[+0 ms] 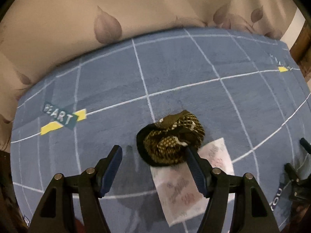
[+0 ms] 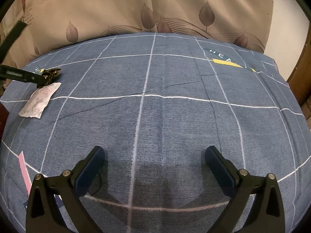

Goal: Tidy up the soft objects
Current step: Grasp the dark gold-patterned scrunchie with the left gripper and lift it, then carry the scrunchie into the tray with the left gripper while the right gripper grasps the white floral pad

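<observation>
A rolled brown-and-yellow patterned cloth point(image 1: 171, 137) lies on the blue checked bedsheet point(image 1: 175, 73). Its near edge rests on a white packet with pink print point(image 1: 180, 192). My left gripper point(image 1: 152, 151) points down over them, open. The roll sits just ahead of the gap, toward the right finger point(image 1: 194, 167), whose tip overlaps the roll's edge. In the right wrist view, the roll point(image 2: 51, 73) and the packet point(image 2: 38, 101) are at the far left, with a black finger of the left gripper point(image 2: 29, 77) in front of the roll. My right gripper point(image 2: 154, 153) stands open over bare sheet.
A beige curtain with leaf print point(image 2: 155, 9) hangs behind the bed's far edge. A pink strip point(image 2: 23, 169) lies on the sheet at the lower left of the right wrist view. Brown wooden furniture point(image 1: 301, 44) stands at the right edge.
</observation>
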Demonstrator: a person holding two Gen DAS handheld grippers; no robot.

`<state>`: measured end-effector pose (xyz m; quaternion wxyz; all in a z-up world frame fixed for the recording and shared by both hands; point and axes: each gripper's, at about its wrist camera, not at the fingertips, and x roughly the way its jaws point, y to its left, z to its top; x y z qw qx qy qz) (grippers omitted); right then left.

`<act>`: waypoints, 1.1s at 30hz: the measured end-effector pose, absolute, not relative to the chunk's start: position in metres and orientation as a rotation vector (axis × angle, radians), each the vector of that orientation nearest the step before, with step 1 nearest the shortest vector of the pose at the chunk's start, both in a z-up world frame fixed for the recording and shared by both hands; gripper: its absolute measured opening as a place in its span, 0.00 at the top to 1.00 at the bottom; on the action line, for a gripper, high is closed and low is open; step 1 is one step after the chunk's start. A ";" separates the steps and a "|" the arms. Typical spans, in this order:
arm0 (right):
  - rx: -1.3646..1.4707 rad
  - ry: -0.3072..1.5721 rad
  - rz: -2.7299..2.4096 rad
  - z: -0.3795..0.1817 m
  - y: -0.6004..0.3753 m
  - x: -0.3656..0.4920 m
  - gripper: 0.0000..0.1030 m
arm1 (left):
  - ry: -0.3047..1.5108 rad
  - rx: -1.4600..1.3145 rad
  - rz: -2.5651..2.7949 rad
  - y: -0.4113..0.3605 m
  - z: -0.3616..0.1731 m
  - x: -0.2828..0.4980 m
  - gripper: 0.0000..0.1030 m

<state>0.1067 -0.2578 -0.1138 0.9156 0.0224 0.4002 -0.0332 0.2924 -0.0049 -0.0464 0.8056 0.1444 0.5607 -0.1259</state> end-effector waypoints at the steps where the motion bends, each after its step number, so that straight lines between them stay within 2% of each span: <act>1: 0.046 0.823 -0.068 -0.114 -0.257 0.106 0.00 | 1.206 0.318 -0.277 -0.007 -0.053 0.298 0.33; 4: 0.044 0.822 -0.068 -0.114 -0.256 0.106 0.00 | 1.200 0.316 -0.299 -0.009 -0.061 0.306 0.33; 5: 0.044 0.822 -0.067 -0.114 -0.256 0.106 0.00 | 1.203 0.294 -0.316 -0.009 -0.062 0.308 0.37; 7: 0.043 0.822 -0.067 -0.114 -0.255 0.107 0.00 | 1.205 0.203 -0.358 -0.003 -0.065 0.309 0.54; 8: 0.044 0.822 -0.068 -0.115 -0.255 0.106 0.00 | 1.205 0.168 -0.361 0.001 -0.065 0.309 0.78; 11: 0.043 0.821 -0.068 -0.115 -0.255 0.107 0.00 | 1.187 0.143 -0.333 0.005 -0.060 0.306 0.83; 18: 0.051 0.823 -0.064 -0.114 -0.255 0.109 0.00 | 1.069 -0.021 -0.249 0.026 -0.017 0.264 0.83; 24: 0.043 0.810 -0.036 -0.113 -0.253 0.107 0.00 | 0.959 -0.134 -0.244 0.048 0.043 0.180 0.83; 28: 0.023 0.730 0.236 -0.099 -0.240 0.093 0.00 | 0.941 -0.167 -0.254 0.064 0.063 0.115 0.83; 33: -0.266 0.611 0.512 -0.057 -0.179 0.095 0.00 | 0.919 -0.187 -0.213 0.097 0.073 0.054 0.83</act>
